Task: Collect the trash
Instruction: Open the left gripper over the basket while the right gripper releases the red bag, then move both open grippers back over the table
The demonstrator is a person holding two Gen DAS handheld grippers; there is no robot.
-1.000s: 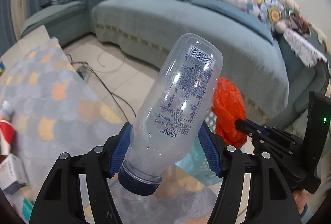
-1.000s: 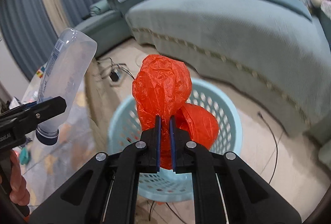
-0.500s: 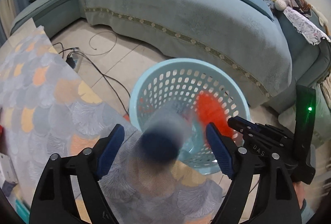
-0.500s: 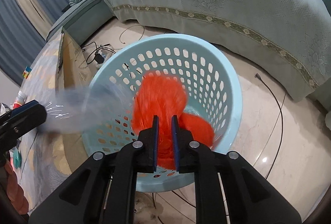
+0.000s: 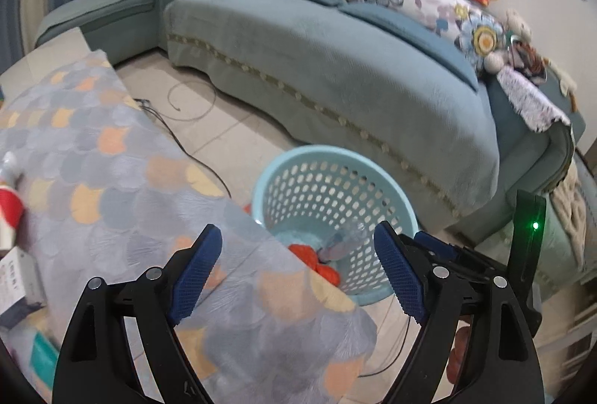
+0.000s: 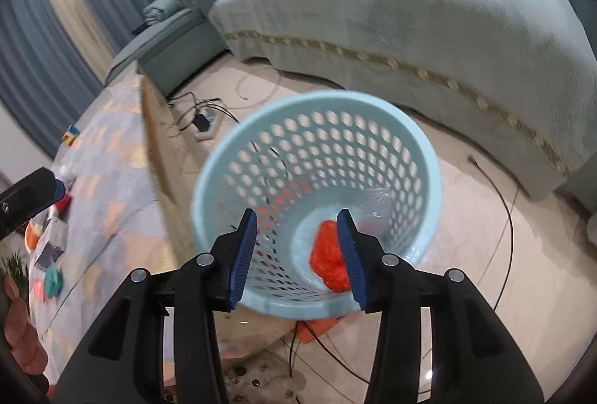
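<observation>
Left gripper (image 5: 294, 271) hangs over the table edge, jaws wide and just opened further, nothing between the blue pads (image 5: 196, 269). At far left on the patterned tablecloth (image 5: 112, 187) sit a red-and-white item (image 5: 9, 213) and a small white box (image 5: 16, 279), both cut off by the frame. Cables (image 5: 194, 150) trail over the tiled floor between table and teal sofa (image 5: 335, 86). Light blue basket (image 5: 332, 213) stands on the floor just beside the table corner, which hides part of its near wall. Inside at the bottom: orange bag (image 5: 321, 258) and clear bottle (image 5: 347, 236), the bottle blurred. Right gripper (image 6: 298, 251) hovers above the basket (image 6: 317, 187) mouth, jaws partly apart and just opened, empty; the orange bag (image 6: 330, 254) lies on the floor of the basket below them. Sofa (image 6: 410, 12) lies beyond, to the right.
</observation>
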